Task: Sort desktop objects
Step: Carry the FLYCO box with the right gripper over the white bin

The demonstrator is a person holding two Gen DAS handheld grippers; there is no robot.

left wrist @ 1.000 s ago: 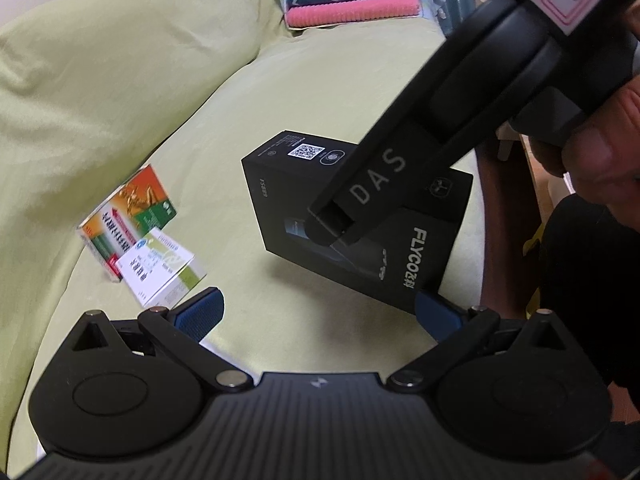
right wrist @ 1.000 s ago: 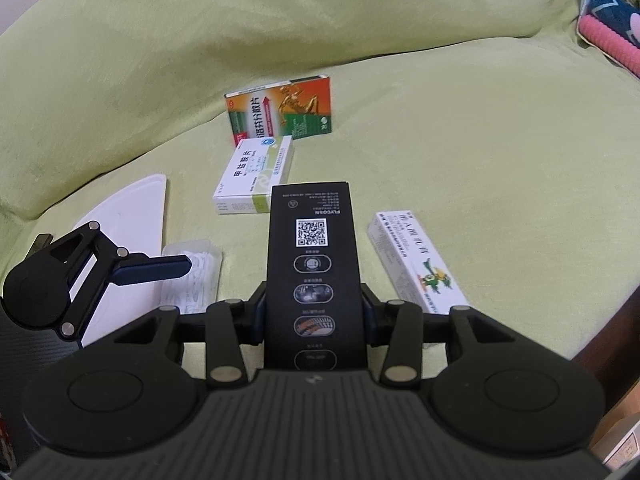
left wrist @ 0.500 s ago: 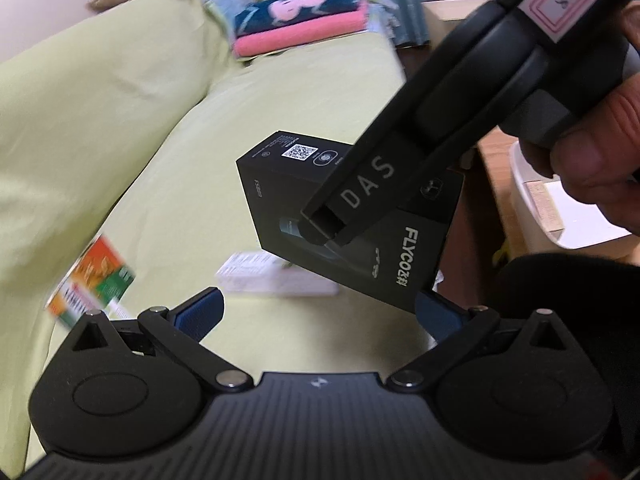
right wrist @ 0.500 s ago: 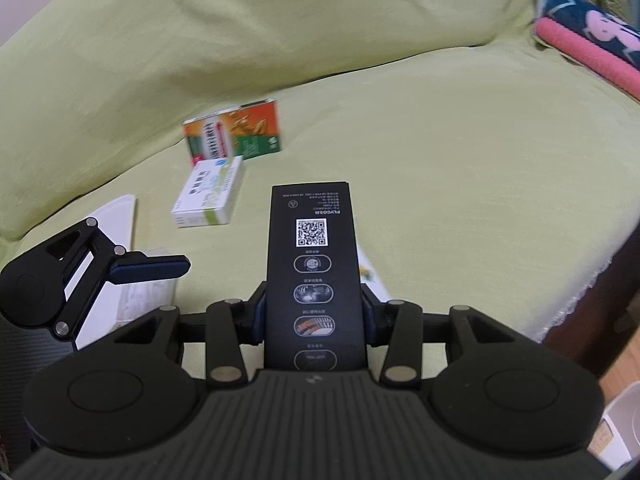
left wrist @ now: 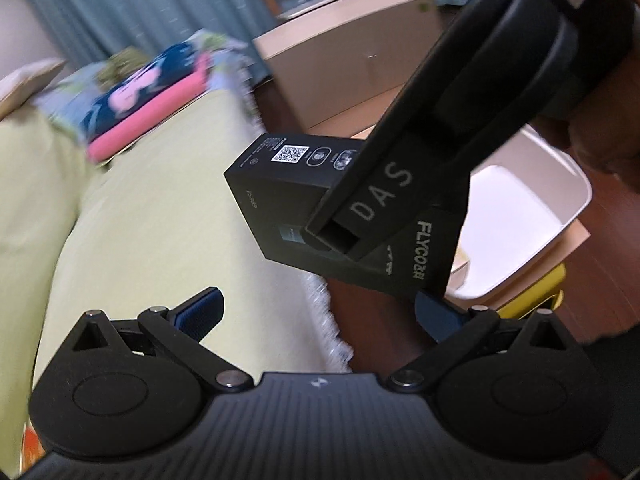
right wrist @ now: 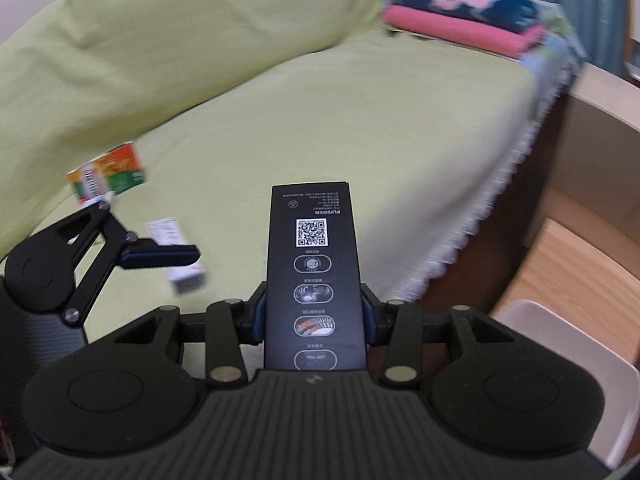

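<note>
The black box (right wrist: 316,280) sits right in front of us, pinched by its two long sides between the jaws of the right gripper (right wrist: 314,312) and carried in the air near the fringed edge of the green sofa cover (right wrist: 320,120). In the left wrist view we see the same box off the cushion, hanging above that edge with the white bin (left wrist: 520,216) on the floor just beyond it. We judge that this box is mid-transfer: lifted, not yet dropped, and the bin looks like its likely destination, though we cannot be sure.

Our left gripper (left wrist: 316,312) has its jaws spread wide with nothing between them; the box hangs just above its right blue pad, and we cannot tell whether they touch.

Farther left on the cushion, more sorting is left: a small white carton (right wrist: 180,256) lies just behind the left gripper, partly hidden, and an orange and green carton (right wrist: 112,172) lies beyond it near the backrest. At the far end of the sofa, folded towels (right wrist: 472,20) lie stacked, well apart from everything else.
</note>
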